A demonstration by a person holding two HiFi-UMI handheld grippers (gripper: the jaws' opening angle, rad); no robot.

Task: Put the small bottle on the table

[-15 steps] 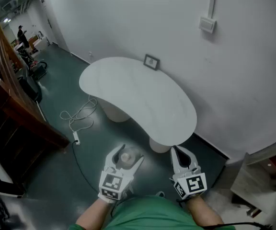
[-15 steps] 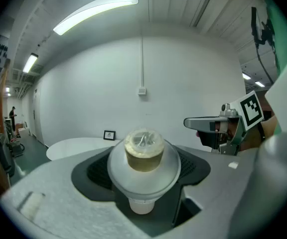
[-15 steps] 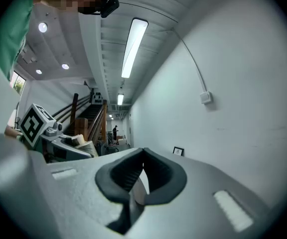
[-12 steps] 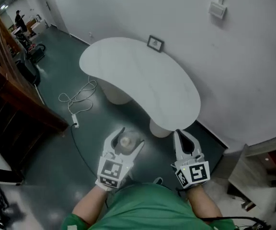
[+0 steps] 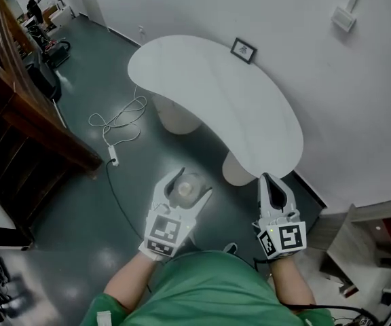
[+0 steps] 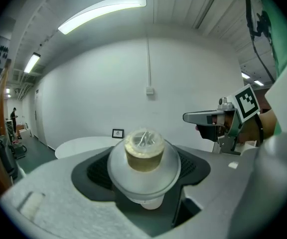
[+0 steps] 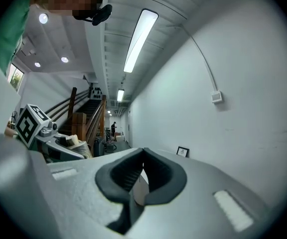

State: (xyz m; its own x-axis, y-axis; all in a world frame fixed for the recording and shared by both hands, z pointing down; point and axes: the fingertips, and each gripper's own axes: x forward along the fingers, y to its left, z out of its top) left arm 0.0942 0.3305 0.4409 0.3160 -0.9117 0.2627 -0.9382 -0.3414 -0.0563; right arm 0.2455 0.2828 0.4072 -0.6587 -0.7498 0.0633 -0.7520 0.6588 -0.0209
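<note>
Left gripper [image 5: 193, 185]: at 7 o'clock in head view, aimed toward 1 o'clock, tipped slightly down; jaws wide, clamped on small bottle [image 6: 143, 153].
Right gripper [image 5: 267, 180]: at 5 o'clock, aimed toward 12 o'clock, level; jaws pressed together, nothing between.
Left forearm [image 5: 129, 285], right forearm [image 5: 292, 295]: converging toward 6 o'clock.

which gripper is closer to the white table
Right. The right gripper is just short of the table, at its near end; the left gripper, holding the small bottle, is farther off over the floor.

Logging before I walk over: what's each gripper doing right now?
Left gripper: closed on the small bottle.
Right gripper: closed, empty.
</note>
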